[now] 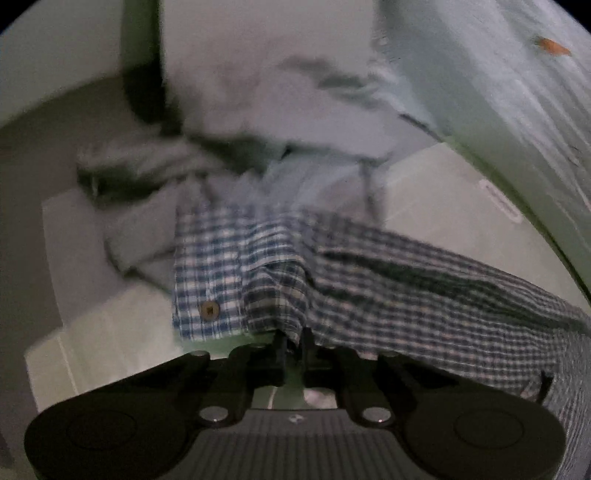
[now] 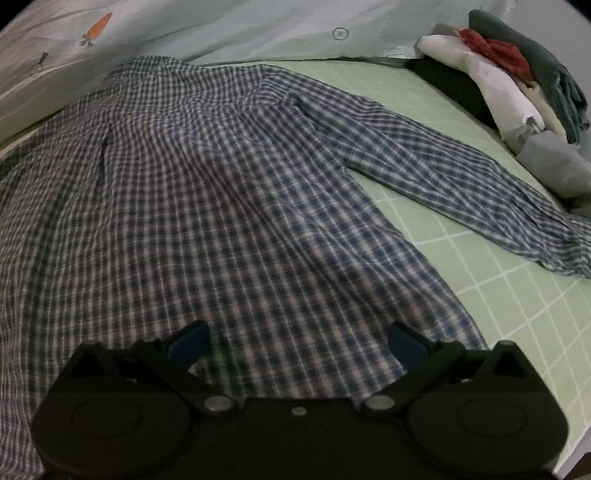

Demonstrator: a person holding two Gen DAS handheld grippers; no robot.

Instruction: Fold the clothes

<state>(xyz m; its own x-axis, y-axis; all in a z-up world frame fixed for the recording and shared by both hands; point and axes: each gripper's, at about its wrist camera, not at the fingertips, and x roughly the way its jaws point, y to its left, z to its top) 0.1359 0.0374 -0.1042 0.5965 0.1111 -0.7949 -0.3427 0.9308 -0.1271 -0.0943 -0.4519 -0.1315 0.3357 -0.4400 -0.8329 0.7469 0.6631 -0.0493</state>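
A blue and white checked shirt (image 2: 207,192) lies spread back-up on the green gridded sheet (image 2: 509,295). One sleeve (image 2: 461,173) stretches out to the right. My right gripper (image 2: 295,343) hovers open over the shirt's hem, its blue pads (image 2: 188,341) wide apart with only cloth beneath. In the left wrist view, my left gripper (image 1: 293,339) is shut on an edge of the checked shirt (image 1: 369,273); a brown button (image 1: 209,308) shows on the cuff-like flap beside it. That view is blurred.
A stack of folded clothes (image 2: 517,81) in white, red and dark green sits at the back right. A pale quilt with a carrot print (image 2: 96,27) lies behind the shirt. Grey and white garments (image 1: 236,110) are heaped ahead of the left gripper.
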